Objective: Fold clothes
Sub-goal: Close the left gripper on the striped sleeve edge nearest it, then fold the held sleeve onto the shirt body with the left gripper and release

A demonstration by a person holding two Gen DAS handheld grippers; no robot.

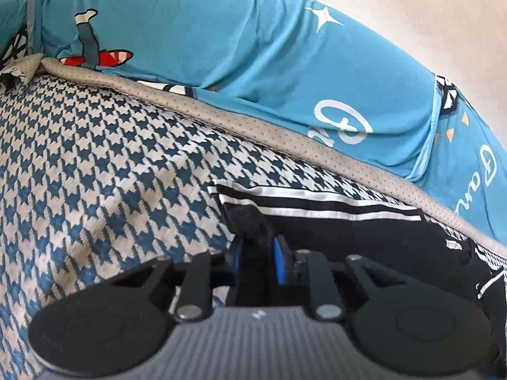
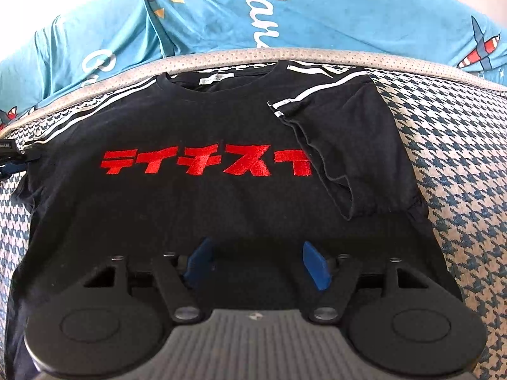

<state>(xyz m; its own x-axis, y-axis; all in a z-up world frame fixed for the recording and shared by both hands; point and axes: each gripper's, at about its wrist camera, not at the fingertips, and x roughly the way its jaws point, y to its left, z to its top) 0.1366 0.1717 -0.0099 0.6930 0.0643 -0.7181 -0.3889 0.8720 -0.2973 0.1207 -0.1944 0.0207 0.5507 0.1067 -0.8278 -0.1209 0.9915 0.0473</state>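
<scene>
your left gripper [image 1: 258, 247] was clamped on the black t-shirt's [image 2: 196, 196] left sleeve [image 1: 253, 218], shirt flat on the checked cover [image 1: 95, 158]. right gripper [image 2: 256, 262] hung open over the hem; right sleeve [image 2: 348, 145] already folded in, so the held sleeve had to cross twd the red lettering.

A houndstooth cover [image 1: 95, 164] lies beside blue printed bedding [image 1: 253, 63], below a pale wall [image 1: 427, 15].

Bright, even daylight in both views, soft shadow under the right gripper [image 2: 255, 261] on the black T-shirt [image 2: 196, 196], shirt folds lost in dark tone, strong fisheye curving at the edges, pale washed-out corners, slight softness on the blue sheet [image 1: 253, 63].
</scene>
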